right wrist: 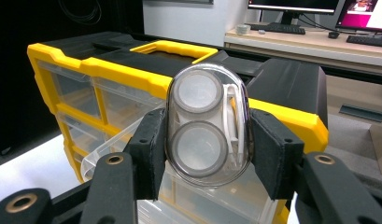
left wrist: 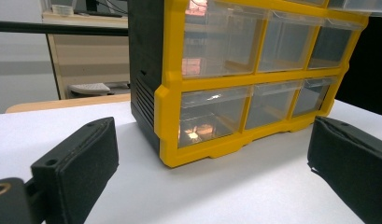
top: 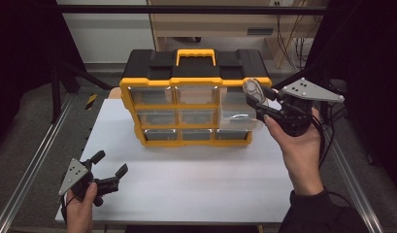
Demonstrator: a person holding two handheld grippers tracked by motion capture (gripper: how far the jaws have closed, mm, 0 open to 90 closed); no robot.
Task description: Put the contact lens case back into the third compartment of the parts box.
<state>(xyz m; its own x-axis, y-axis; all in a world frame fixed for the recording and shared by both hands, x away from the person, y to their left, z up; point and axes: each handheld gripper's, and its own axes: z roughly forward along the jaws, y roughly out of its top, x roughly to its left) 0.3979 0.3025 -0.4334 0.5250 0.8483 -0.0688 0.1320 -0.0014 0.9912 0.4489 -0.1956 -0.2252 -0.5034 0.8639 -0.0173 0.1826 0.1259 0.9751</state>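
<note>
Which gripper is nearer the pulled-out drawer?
The right gripper: it hovers just above the open drawer, holding a clear case. The left gripper sits low at the table's near left corner.

I see a drawer cabinet point(top: 195, 99) of hard plastic: glossy yellow frame, matt black top, clear shiny drawers point(left wrist: 212, 112). My right gripper point(right wrist: 205, 151) pinches a smooth, glossy clear plastic case point(right wrist: 207, 123) between matt black, foam-like pads point(right wrist: 149, 149). The table point(top: 186, 179) looks smooth, matt white.
</note>
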